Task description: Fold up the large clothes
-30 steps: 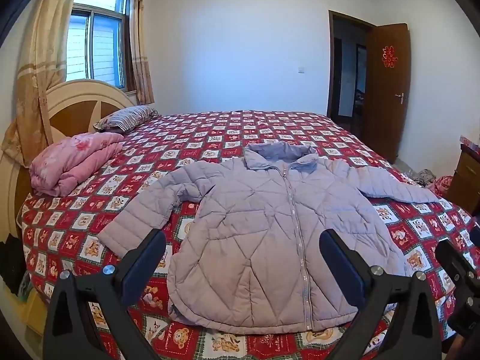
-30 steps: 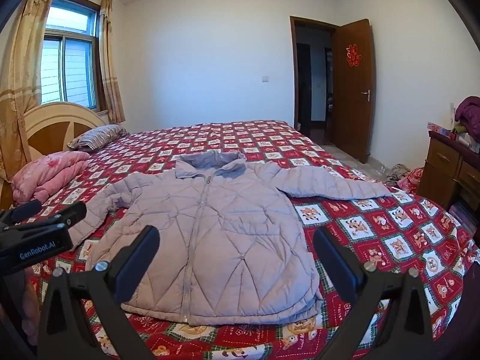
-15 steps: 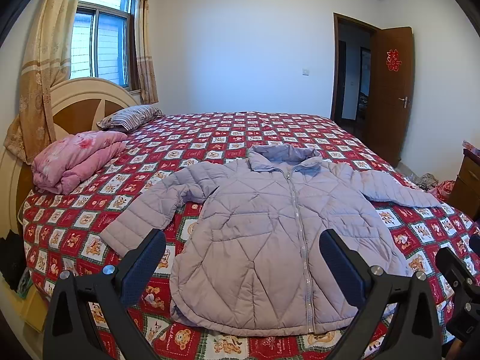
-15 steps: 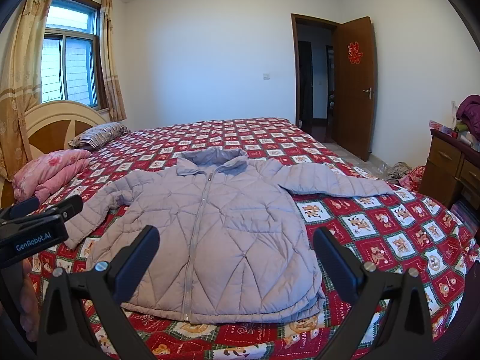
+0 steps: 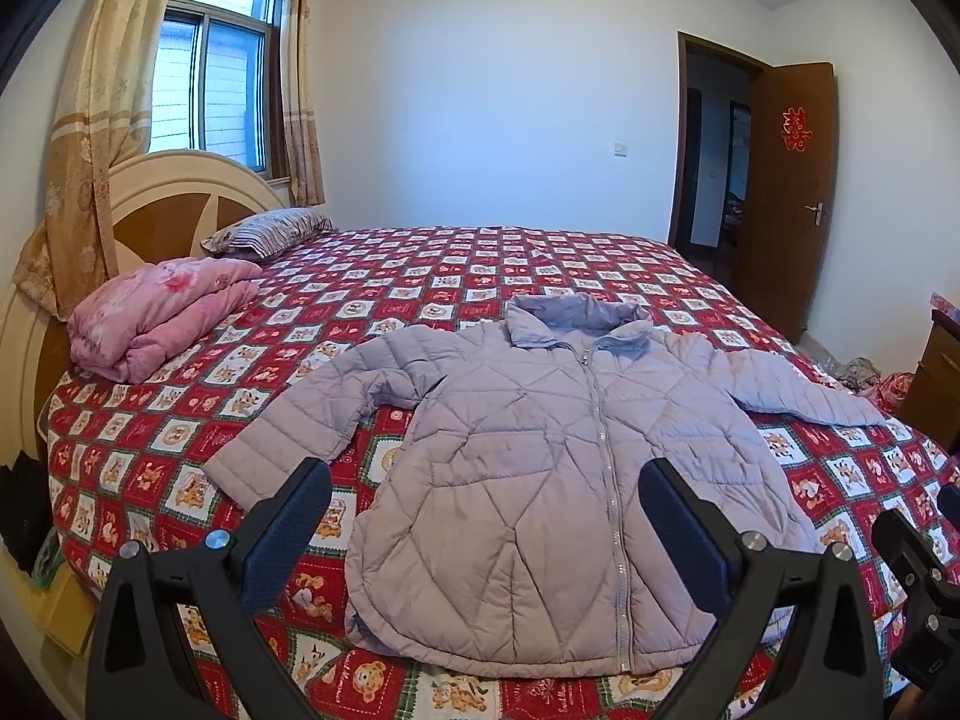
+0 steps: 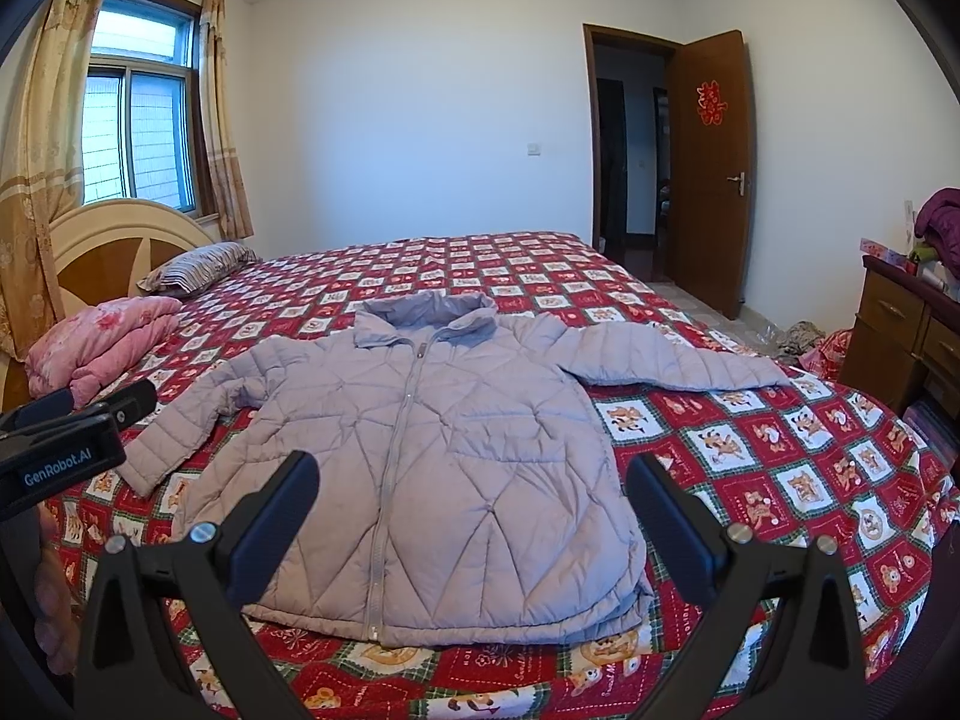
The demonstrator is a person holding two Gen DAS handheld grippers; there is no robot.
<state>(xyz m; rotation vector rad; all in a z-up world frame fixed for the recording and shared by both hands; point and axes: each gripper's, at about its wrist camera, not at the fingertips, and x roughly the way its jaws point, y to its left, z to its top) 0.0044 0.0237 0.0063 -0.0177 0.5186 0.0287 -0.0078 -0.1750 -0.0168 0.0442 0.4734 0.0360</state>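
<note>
A wide bed with a red checked cartoon-print bedspread [image 5: 492, 264] fills both views. A pale lilac quilted puffer jacket [image 5: 540, 468] lies flat on it, front up and zipped, near the foot edge, collar toward 12 o'clock, one sleeve reaching to 9 o'clock and the other to 3 o'clock. At 10 o'clock a folded pink floral quilt [image 5: 156, 312] sits by the rounded wooden headboard [image 5: 174, 210], with a striped pillow [image 5: 264, 234] beyond it. A brown wooden door [image 6: 711, 168] stands open at 1 o'clock. The left tongs [image 5: 486, 534] and right tongs [image 6: 474, 528] hover over the jacket's hem, both spread wide and holding nothing.
</note>
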